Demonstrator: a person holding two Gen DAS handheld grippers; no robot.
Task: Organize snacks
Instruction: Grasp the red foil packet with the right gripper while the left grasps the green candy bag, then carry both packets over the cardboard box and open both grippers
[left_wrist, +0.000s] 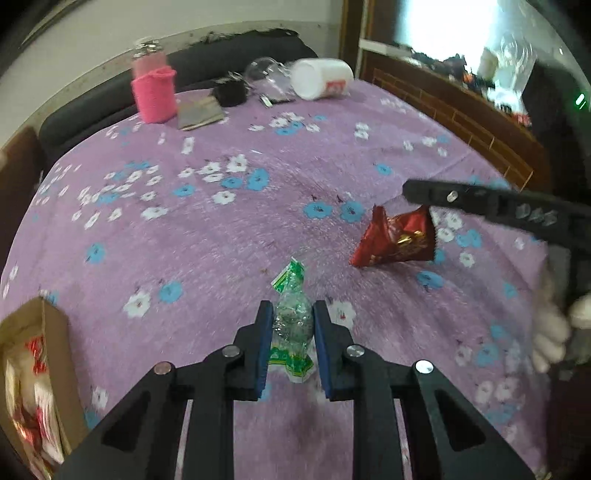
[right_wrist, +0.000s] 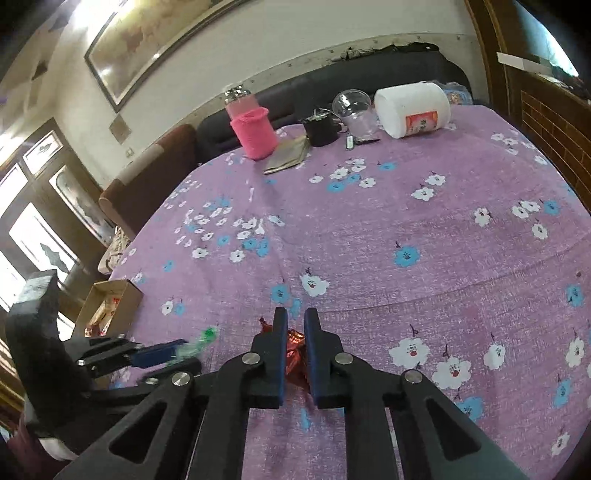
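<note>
Left hand-held gripper (left_wrist: 290, 314) clamps green candy (left_wrist: 290, 317), right (right_wrist: 295, 321) clamps red packet (right_wrist: 294, 350); cardboard box (left_wrist: 55, 339) at cloth's edge.

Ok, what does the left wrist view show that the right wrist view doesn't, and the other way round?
Left wrist only: the whole red snack packet hanging from the right gripper, and a gloved hand. Right wrist only: a framed picture on the wall. Both: the green candy clamped in the left gripper, the cardboard box, the pink-sleeved bottle, and the floral tablecloth.
</note>
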